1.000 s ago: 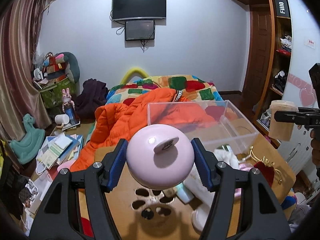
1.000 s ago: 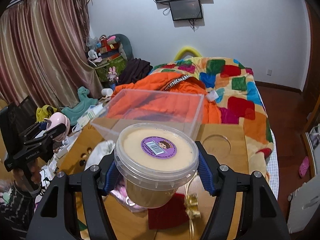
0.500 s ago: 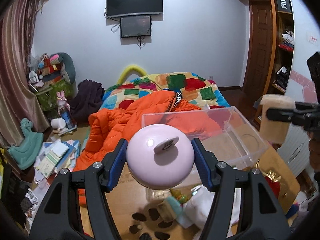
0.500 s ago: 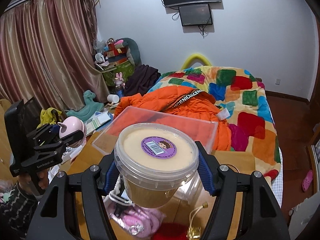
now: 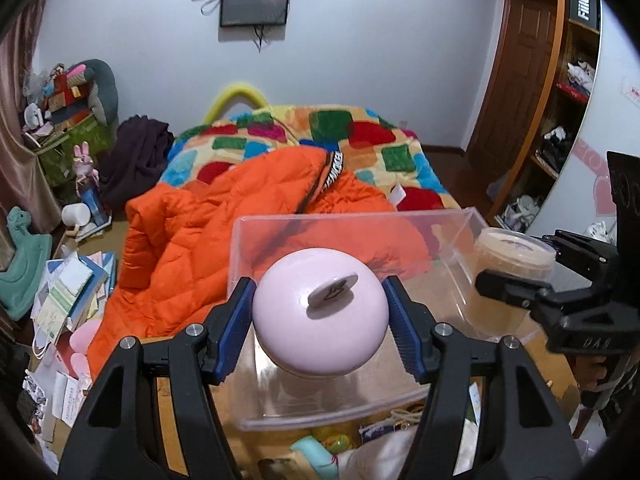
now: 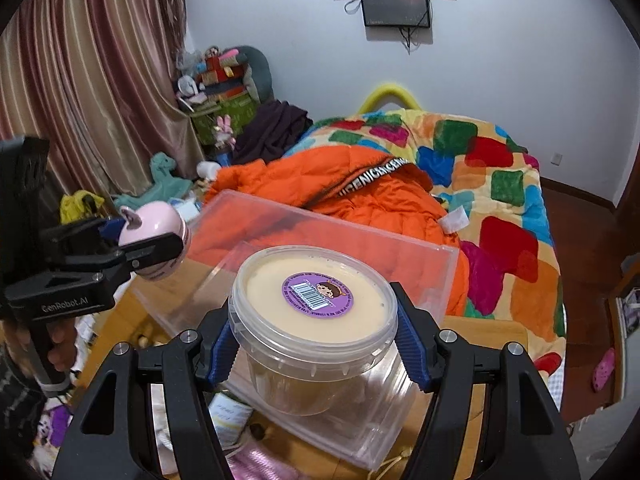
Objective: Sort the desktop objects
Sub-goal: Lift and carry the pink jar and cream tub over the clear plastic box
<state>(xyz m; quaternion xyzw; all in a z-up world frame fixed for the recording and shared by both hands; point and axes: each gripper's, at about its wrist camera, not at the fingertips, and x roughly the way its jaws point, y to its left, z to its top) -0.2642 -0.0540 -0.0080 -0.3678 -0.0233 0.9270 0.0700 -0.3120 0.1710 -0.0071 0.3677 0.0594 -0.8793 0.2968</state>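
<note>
My left gripper [image 5: 320, 316] is shut on a round pink object [image 5: 320, 312] with a small flat knob on top, held above the near end of a clear plastic bin [image 5: 348, 412]. My right gripper [image 6: 314, 340] is shut on a clear tub of beige paste [image 6: 312, 320] with a purple barcode sticker, held over the bin [image 6: 424, 252]. The tub [image 5: 512, 256] shows at the bin's right side in the left wrist view. The pink object [image 6: 154, 224] shows at the bin's left end in the right wrist view.
The bin stands on a wooden desk [image 6: 492, 336] strewn with small items, among them a teal bottle [image 5: 312, 452] and white cloth [image 5: 384, 456]. An orange jacket [image 5: 188, 248] and colourful blanket [image 6: 500, 200] lie on the bed behind. Papers [image 5: 68, 292] litter the floor.
Both grippers have moved forward and down with their loads, so the bin now lies directly beneath them. The tub and the pink object are closer to each other.
</note>
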